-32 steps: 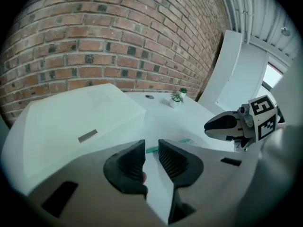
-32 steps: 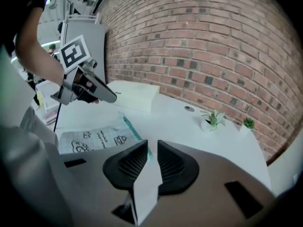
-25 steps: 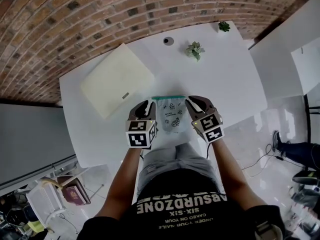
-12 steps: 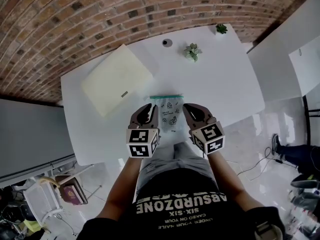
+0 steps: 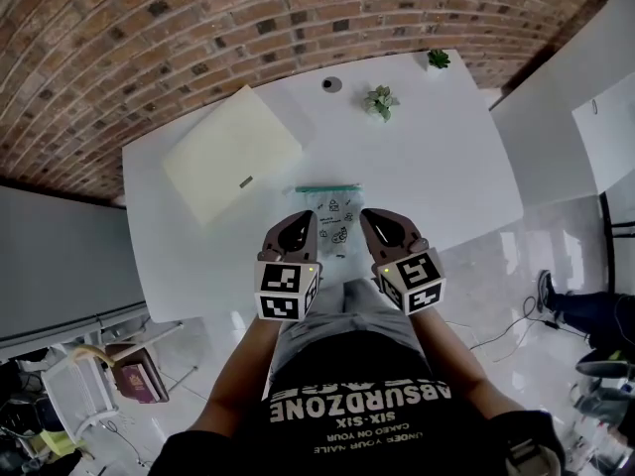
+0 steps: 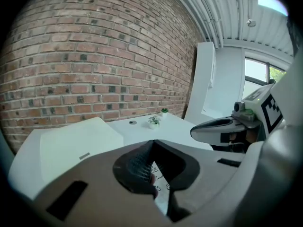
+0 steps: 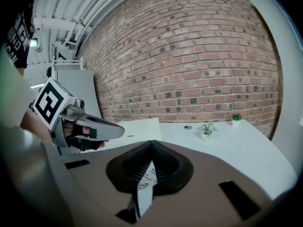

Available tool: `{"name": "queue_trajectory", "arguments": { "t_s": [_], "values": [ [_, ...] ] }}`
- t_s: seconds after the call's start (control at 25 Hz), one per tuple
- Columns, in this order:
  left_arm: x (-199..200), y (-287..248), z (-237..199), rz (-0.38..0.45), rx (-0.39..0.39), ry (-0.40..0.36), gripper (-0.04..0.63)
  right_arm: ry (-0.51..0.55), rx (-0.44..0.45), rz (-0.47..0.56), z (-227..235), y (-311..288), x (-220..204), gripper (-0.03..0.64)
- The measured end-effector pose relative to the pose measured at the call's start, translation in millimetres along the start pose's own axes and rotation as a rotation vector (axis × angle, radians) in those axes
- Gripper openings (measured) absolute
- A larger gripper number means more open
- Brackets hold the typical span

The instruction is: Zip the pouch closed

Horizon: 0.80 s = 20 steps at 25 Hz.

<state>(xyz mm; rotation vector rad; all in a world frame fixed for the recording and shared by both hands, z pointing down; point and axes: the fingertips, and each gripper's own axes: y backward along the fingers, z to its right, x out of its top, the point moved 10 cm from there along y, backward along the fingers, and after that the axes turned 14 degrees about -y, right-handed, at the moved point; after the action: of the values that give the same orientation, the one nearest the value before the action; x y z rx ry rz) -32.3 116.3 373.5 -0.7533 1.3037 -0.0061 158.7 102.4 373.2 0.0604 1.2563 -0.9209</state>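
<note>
- While both claws hang shut above the near end of the pouch (image 5: 335, 221), we've got nothing gripped. The left claw (image 5: 309, 220) has just snapped together w/ nothing btwn its jaws, and the right claw (image 5: 368, 216) is together & empty too.
- Pouch lies flat on the white counter (image 5: 437, 157), close to its near edge. Its teal zip strip (image 5: 328, 188) is at the far end, apart from both claws.
- Risk 1: we can't tell if the zip is run fully across, so quitting now could leave a gap.
- Risk 2: going back in w/ shut claws would prob. shove the light pouch, maybe off the edge.
- Risk 3: pinching film instead of the slider would crumple it.
- Count: 1 pouch, 2 claws, 1 cream flat box (image 5: 231, 155), 2 small potted plants (image 5: 383, 100), the farther one (image 5: 438, 58), 1 round grey disc (image 5: 332, 83).
</note>
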Motion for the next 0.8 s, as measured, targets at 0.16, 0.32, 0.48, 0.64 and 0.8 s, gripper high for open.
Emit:
{"name": "queue_trajectory", "arguments": {
  "t_s": [0.16,0.32,0.48,0.64,0.8],
  "values": [
    [3.9,3.9,2.9,0.005,-0.011,0.041,0.006,0.014,-0.009,0.002,-3.6,3.2,3.6,-0.003],
    [7.0,6.1,4.9,0.012,-0.027,0.051,0.006,0.014,-0.011,0.001,-6.9,5.3,6.1,-0.003],
    [8.1,9.4,7.1,0.015,-0.036,0.052,0.006,0.015,-0.012,-0.001,-8.5,7.8,4.3,-0.003],
    [7.8,10.2,9.4,0.011,-0.045,0.050,0.006,0.001,-0.019,-0.017,-8.2,10.6,0.2,-0.003],
    [6.5,8.7,11.3,0.006,-0.049,0.052,0.006,-0.002,-0.024,-0.005,-7.6,12.0,1.1,-0.003]
  ]
}}
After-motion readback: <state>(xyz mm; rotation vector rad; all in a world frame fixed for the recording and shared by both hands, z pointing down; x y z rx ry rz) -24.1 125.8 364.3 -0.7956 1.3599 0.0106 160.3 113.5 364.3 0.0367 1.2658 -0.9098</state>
